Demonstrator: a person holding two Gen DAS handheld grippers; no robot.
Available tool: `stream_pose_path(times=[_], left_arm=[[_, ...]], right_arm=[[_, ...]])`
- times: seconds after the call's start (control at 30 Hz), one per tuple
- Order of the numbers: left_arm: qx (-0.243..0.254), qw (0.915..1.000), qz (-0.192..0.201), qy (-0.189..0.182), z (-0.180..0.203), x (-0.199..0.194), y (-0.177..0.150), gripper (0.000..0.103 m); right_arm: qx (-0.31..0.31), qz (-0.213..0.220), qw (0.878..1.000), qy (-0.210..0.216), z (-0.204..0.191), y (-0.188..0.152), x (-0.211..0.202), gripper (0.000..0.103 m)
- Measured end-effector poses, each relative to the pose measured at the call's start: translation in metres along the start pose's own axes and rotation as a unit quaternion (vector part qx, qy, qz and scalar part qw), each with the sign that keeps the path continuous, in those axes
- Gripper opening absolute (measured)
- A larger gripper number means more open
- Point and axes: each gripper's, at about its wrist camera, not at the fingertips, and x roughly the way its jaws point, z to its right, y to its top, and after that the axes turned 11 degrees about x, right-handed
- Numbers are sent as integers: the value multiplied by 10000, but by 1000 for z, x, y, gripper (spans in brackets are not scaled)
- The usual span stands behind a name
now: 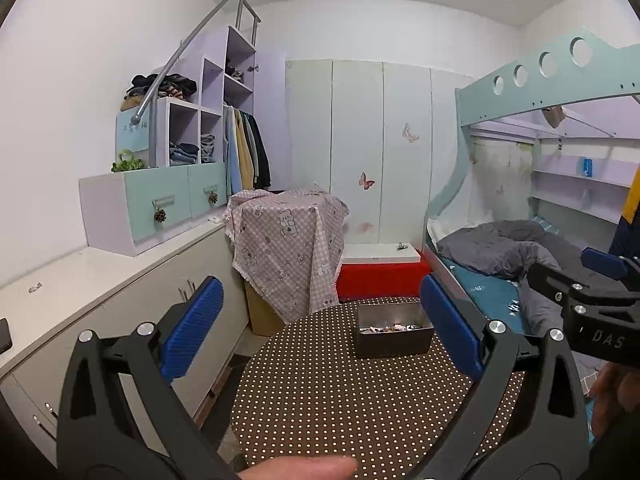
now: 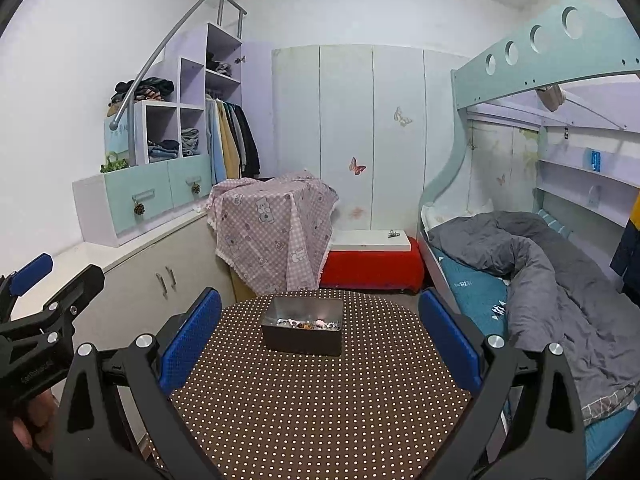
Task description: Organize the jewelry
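Note:
A dark metal box [image 1: 394, 334] with small jewelry pieces [image 1: 390, 328] inside stands on a round table with a brown polka-dot cloth [image 1: 340, 396]. It also shows in the right wrist view [image 2: 304, 330], with the jewelry [image 2: 308, 324] at its bottom. My left gripper [image 1: 322, 326] is open and empty, held above the table short of the box. My right gripper [image 2: 320, 336] is open and empty, facing the box. The right gripper also shows at the right edge of the left wrist view [image 1: 592, 284]; the left shows at the left edge of the right wrist view [image 2: 36, 300].
A white counter with cabinets [image 1: 120, 280] runs along the left. A pink bear-print cloth [image 1: 288, 236] covers something behind the table. A red box with a white lid [image 1: 380, 272] sits beyond. A bunk bed with a grey duvet [image 2: 540, 272] is on the right.

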Motion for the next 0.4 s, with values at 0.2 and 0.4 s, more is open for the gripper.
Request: stream_pose_path(times=[0.2, 0.4], left_arm=[[-49, 10000, -16, 2, -1, 1, -1, 97], [-50, 9999, -92, 51, -1, 3, -2, 97]], right_arm=[[2, -68, 10000, 4, -2, -4, 3, 95], [-7, -78, 10000, 9, -3, -5, 3, 95]])
